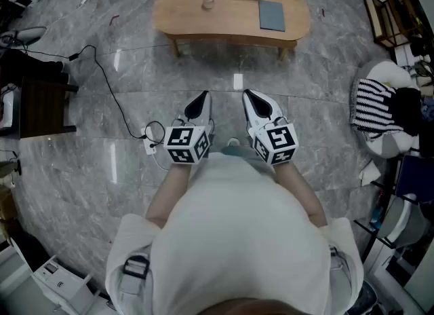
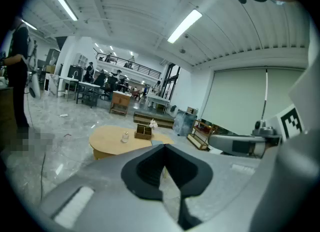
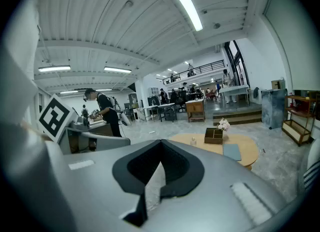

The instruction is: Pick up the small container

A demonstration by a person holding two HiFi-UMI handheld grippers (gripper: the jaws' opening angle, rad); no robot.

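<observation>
Both left gripper (image 1: 204, 96) and right gripper (image 1: 248, 95) fingers shut, empty; open floor (image 1: 224, 69) before table (image 1: 224, 25) edge.

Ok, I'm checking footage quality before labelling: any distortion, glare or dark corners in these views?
Head view: bright glare streaks on the grey marble floor, edges bowed. Left gripper view: heavy fisheye, black rounded corners, the small clear glass jar tiny. Right gripper view: same fisheye, white ceiling strip light blown out.

The left tongs (image 1: 205, 95) and right tongs (image 1: 246, 94) point toward the wooden table (image 1: 230, 16).
</observation>
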